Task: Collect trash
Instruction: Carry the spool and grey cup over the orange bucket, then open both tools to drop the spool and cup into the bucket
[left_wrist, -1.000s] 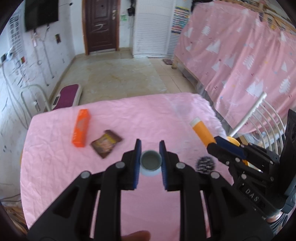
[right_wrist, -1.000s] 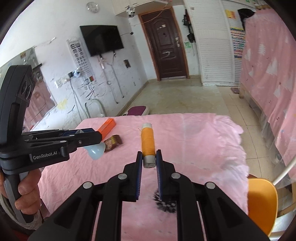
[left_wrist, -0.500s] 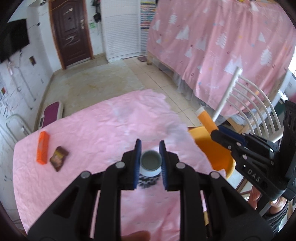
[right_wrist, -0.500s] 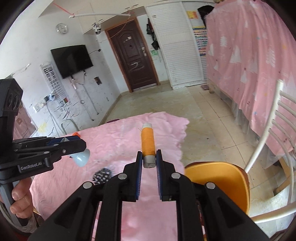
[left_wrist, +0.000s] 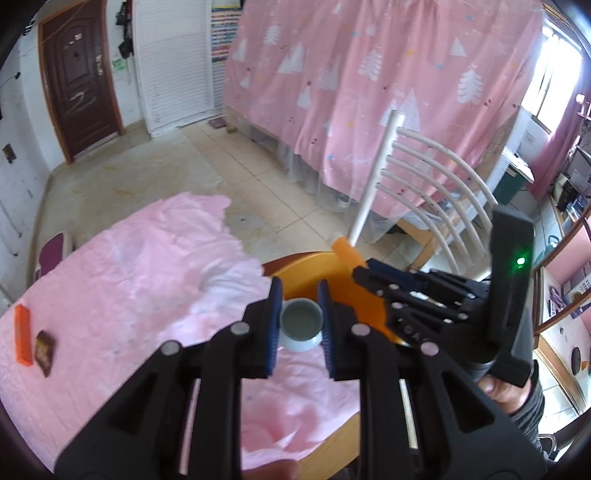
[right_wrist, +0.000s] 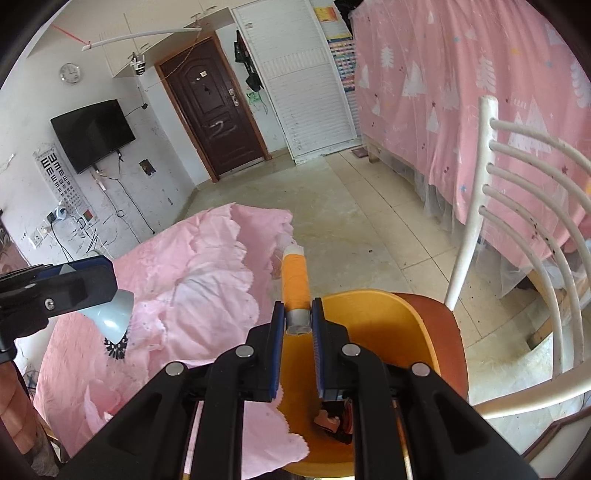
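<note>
Left hand-held gripper (left_wrist: 300, 320): clenched on a small pale blue cup (left_wrist: 301, 325), blue pads pressing its sides, the cup's open mouth facing the camera.
Cup's place: held in the air over the near edge of the bench (left_wrist: 147, 280), just beside the orange bin (left_wrist: 306, 273); in the right wrist view the cup (right_wrist: 110, 317) showed at the left, tilted, above the pink cloth.
Right hand-held gripper (right_wrist: 298, 325): clenched on the grey end of an orange tube (right_wrist: 295, 284), which stuck out forward past the fingertips, its pale cap farthest away.
Tube's place: held above the far rim of the orange bin (right_wrist: 369, 306); in the left wrist view the tube (left_wrist: 345, 251) pointed up and left out of the right gripper's jaws.
Orange bin: it stood beside the bench edge, in front of a white chair (right_wrist: 517, 221); some crumpled items lay at its bottom, too hidden to name.
Bench: covered with a wrinkled pink cloth (right_wrist: 192, 280).
Left on the bench: an orange packet (left_wrist: 23, 339) and a brown wrapper (left_wrist: 45, 352), just beside each other at the far left; a black spiky item (right_wrist: 116, 347) under the cup.
Person: a hand (left_wrist: 506, 395) in a grey sleeve gripped the right gripper's handle.
</note>
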